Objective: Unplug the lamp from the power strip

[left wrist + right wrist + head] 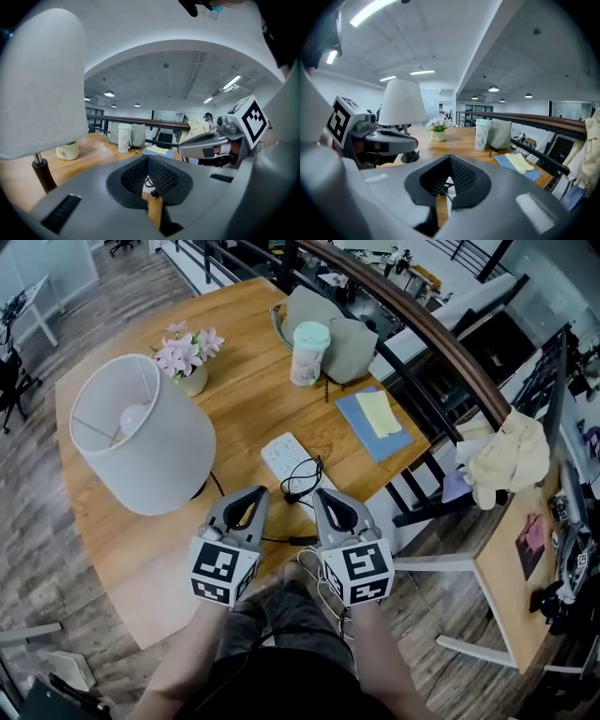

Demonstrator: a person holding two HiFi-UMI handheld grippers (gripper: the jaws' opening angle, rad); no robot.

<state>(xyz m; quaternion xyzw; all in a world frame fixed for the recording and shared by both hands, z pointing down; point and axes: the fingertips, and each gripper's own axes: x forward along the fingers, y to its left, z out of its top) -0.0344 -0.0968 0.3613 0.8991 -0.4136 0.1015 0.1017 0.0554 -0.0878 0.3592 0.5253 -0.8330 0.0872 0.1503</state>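
Note:
A lamp (141, 432) with a white shade stands on the left of the wooden table (244, 399). A white power strip (287, 456) lies at the table's middle, with the lamp's black cord (304, 479) looped over its near end. Both grippers hover side by side above the near table edge, just short of the strip. My left gripper (251, 493) is shut and holds nothing. My right gripper (323, 493) is also shut and empty. In the right gripper view the cord (446, 187) shows past the shut jaws. The lamp shade (42, 79) fills the left of the left gripper view.
A pot of pink flowers (187, 357) stands behind the lamp. Farther back are a pale green cup (309, 352) and a grey bag (345, 329). A blue notebook (367, 432) with a yellow cloth lies to the right. A dark railing (441, 338) runs beyond the table.

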